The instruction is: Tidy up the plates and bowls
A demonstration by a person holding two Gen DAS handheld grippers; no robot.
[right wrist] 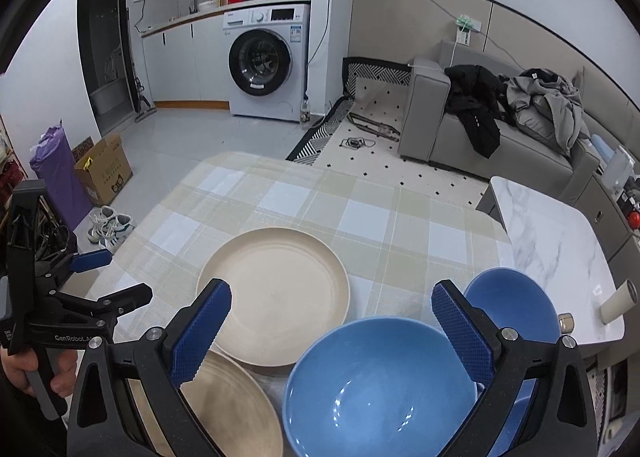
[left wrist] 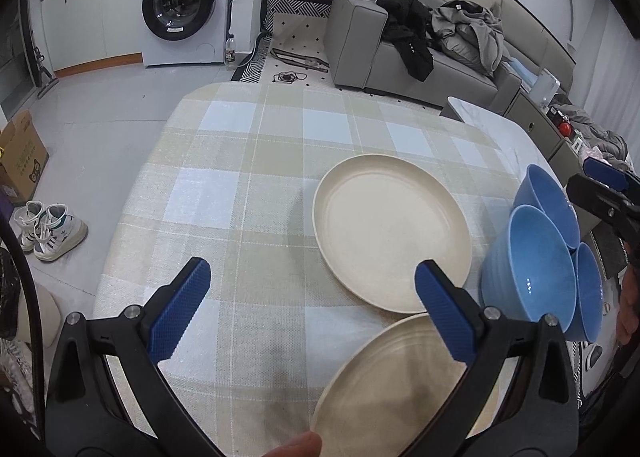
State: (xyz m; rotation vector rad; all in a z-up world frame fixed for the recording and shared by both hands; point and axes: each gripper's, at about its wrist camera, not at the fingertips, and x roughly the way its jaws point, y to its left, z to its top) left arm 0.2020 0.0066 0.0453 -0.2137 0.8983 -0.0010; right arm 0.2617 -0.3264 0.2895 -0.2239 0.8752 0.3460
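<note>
So there are 2 cream plates and 3 blue bowls on a table with a checked tablecloth (left wrist: 248, 185). The far plate (left wrist: 390, 233) lies flat around the middle of the cloth, and the near plate (left wrist: 404, 385) sits right below it at 6 o'clock, rims touching or maybe just overlapping, hard to say from either camera. The bowls are bunched together off at 3 o'clock from the plates: a big bowl (left wrist: 528, 261) in front, a back bowl (left wrist: 546, 201) behind it at about 1 o'clock, and a third bowl (left wrist: 588, 289) tucked at its 4 o'clock side, all touching each other.

The left gripper (left wrist: 312, 305) hangs over the table with its jaws spread wide and nothing between them; its right finger pad (left wrist: 444, 317) crosses over the spot where the 2 plates meet. In the right wrist view you can see it off at 9 o'clock too (right wrist: 108, 277).

The right gripper (right wrist: 332, 325) is also spread wide and holding nothing, hovering over the big bowl (right wrist: 380, 389), which fills the lower middle of that view, with the back bowl (right wrist: 516, 305) peeking out at 2 o'clock.

Background stuff: a washing machine (right wrist: 266, 65) at 12 o'clock, a grey sofa (right wrist: 480, 141) piled with clothes at 2 o'clock, a cardboard box (right wrist: 106, 169) and sneakers (right wrist: 110, 227) on the floor at 9 o'clock.
</note>
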